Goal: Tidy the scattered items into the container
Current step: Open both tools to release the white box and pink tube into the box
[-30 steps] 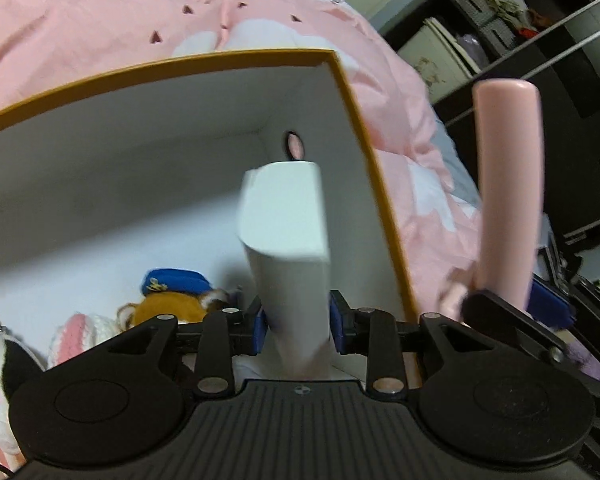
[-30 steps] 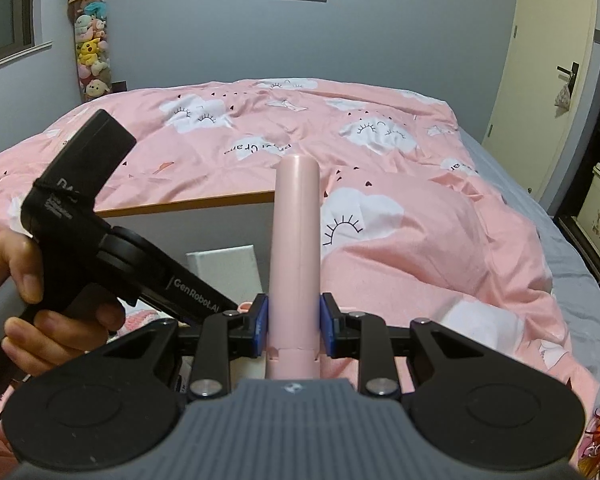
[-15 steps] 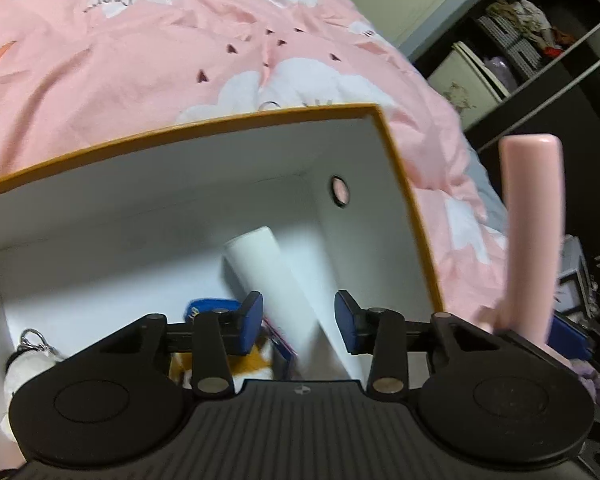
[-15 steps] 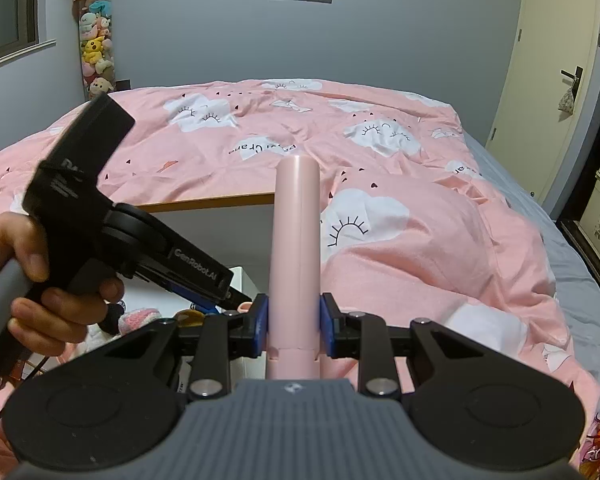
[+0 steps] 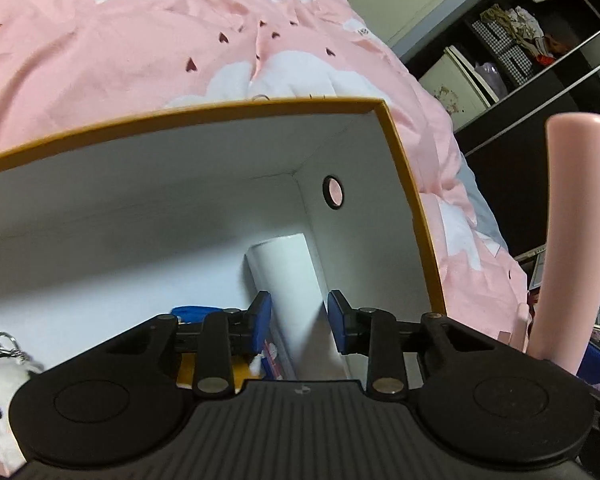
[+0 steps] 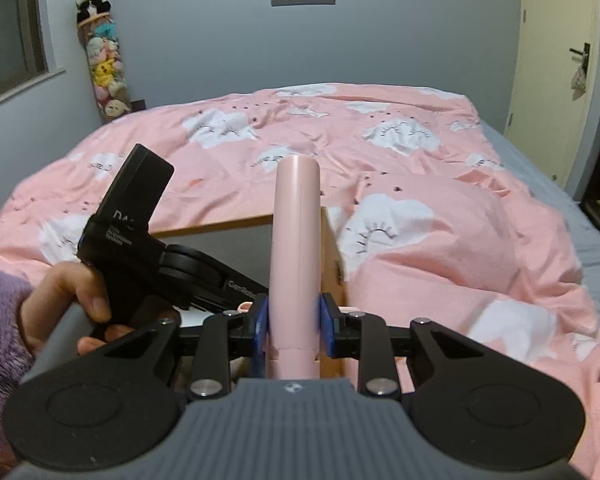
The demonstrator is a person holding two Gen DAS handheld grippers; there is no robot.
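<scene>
An orange-rimmed white box container (image 5: 404, 200) sits on the bed. A white carton (image 5: 284, 272) lies in its right corner, beside a blue-capped plush (image 5: 192, 314) and a white plush with a keyring (image 5: 0, 380). My left gripper (image 5: 298, 320) hovers over the container; its jaws are closing with nothing between them, and the carton lies far below. My right gripper (image 6: 294, 328) is shut on an upright pink tube (image 6: 298, 248), just right of the container rim (image 6: 212, 226). The tube (image 5: 572, 240) also shows in the left wrist view.
A pink cloud-print duvet (image 6: 420, 184) surrounds the container. A hand in a purple fuzzy sleeve (image 6: 4, 312) holds the left gripper's black body (image 6: 132, 240). Dark shelves (image 5: 540, 40) stand to the right, a door (image 6: 560, 80) beyond the bed.
The left gripper let go of the white carton, which dropped and now lies in the container's corner. The left jaws have narrowed. The right gripper still holds the pink tube in place.
</scene>
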